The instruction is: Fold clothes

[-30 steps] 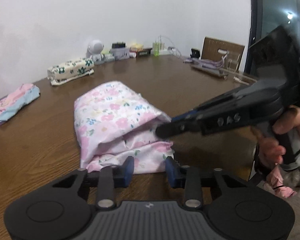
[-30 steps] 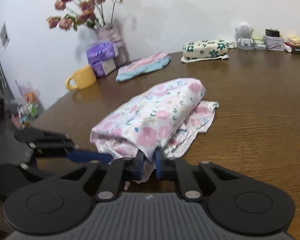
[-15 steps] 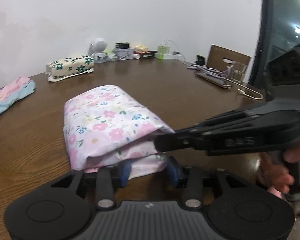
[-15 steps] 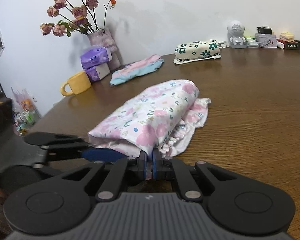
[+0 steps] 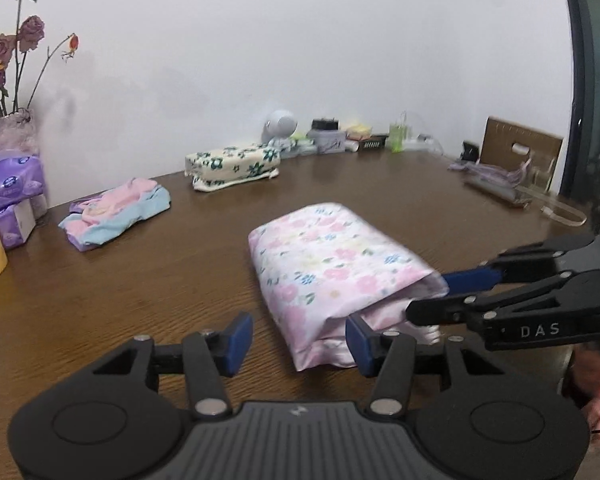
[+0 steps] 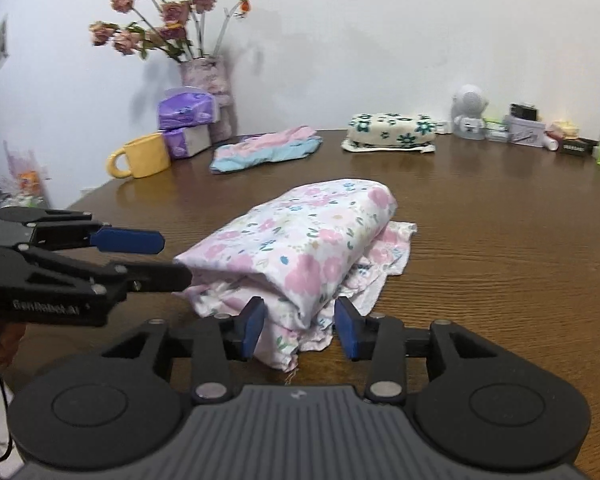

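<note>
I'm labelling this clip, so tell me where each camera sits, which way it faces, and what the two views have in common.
Left wrist: sits on the left hand-held gripper, facing across the table toward the wall; its open fingers frame the floral garment, with the right hand-held gripper and a hand alongside.
Right wrist: sits on the right hand-held gripper, facing the flower vase corner; the left hand-held gripper enters at its left.
Shared: the garment, pastel clothes, floral pouch.

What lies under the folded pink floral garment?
A looser layer of the same print sticks out beneath the pink floral garment, resting on the wooden table. Anything further under the bundle is covered.
</note>
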